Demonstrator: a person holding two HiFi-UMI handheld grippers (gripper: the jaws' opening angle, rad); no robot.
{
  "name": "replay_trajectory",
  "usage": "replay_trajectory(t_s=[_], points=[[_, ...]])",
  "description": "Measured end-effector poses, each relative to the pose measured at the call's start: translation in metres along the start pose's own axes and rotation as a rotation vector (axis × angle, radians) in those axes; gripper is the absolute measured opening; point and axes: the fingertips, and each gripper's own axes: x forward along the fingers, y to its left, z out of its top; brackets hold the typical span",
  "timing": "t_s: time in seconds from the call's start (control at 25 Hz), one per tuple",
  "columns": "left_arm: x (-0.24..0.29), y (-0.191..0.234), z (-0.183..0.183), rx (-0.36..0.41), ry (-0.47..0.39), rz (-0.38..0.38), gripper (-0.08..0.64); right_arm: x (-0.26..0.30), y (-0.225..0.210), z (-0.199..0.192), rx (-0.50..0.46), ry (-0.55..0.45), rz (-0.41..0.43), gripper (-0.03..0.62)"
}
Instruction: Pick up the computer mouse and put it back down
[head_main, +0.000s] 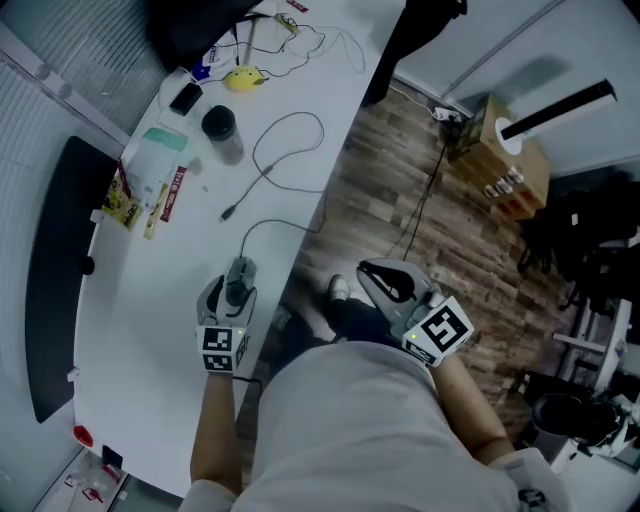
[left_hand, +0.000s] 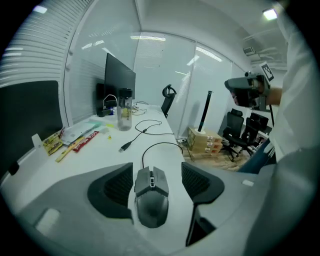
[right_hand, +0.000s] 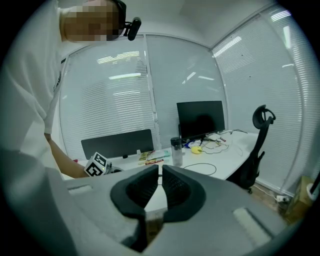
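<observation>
A dark grey wired computer mouse (left_hand: 151, 197) rests on the white desk (head_main: 150, 330), its cable running away toward the desk's edge. My left gripper (left_hand: 157, 184) is open, one jaw on each side of the mouse; the left pad lies close beside it and the right pad stands clearly apart. The head view has the mouse (head_main: 238, 278) at the tips of my left gripper (head_main: 230, 292) near the desk's right edge. My right gripper (head_main: 386, 282) hangs off the desk over the wooden floor; in its own view the right gripper (right_hand: 160, 176) is shut with nothing between the pads.
Further along the desk are a loose USB cable (head_main: 268, 160), a dark-capped bottle (head_main: 222, 133), snack packets (head_main: 165, 190) and a yellow object (head_main: 243, 78) among wires. A black monitor (head_main: 55, 270) lines the desk's left side. A cardboard box (head_main: 505, 160) stands on the floor.
</observation>
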Motion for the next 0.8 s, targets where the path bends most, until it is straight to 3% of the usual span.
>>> replay_trajectory(t_s=[0.44,0.8], points=[[0.046,0.008,-0.032,0.065,0.11,-0.02,0.334,-0.035,-0.009,-0.026,0.045,0.033,-0.112,0.025],[0.061,0.013,-0.047,0.077,0.139,0.028,0.334,-0.053,-0.019,-0.037,0.077,0.045,-0.173,0.025]])
